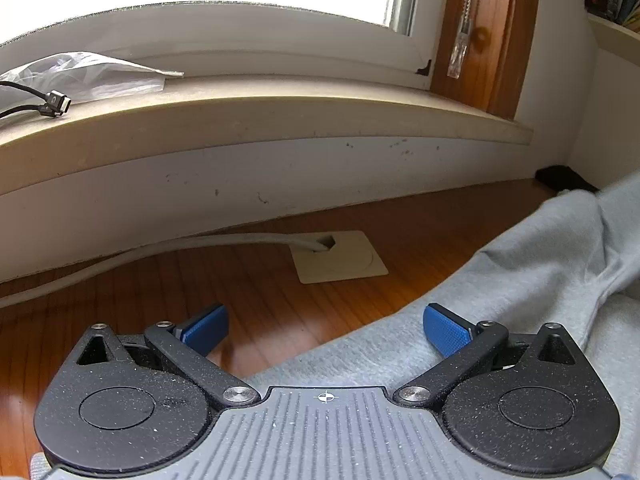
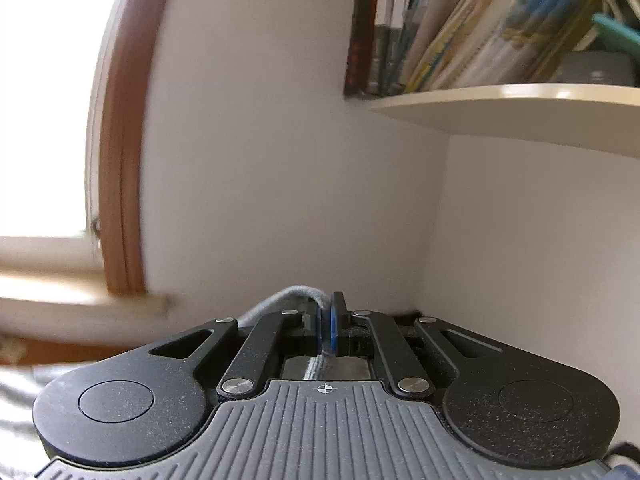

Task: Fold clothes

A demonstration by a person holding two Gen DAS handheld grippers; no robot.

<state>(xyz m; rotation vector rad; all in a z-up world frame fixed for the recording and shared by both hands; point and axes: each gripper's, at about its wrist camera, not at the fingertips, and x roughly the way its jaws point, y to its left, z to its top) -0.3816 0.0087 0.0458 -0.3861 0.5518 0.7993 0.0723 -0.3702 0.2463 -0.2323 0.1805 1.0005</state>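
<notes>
The left gripper (image 1: 326,330) hovers with jaws spread wide and nothing between them, over the wooden bench (image 1: 248,292) where the grey garment (image 1: 520,280) covers the right side toward the wall corner. The right gripper (image 2: 329,326) is raised, pinched tight on a fold of the grey garment (image 2: 288,294), below a bookshelf (image 2: 520,108).
</notes>
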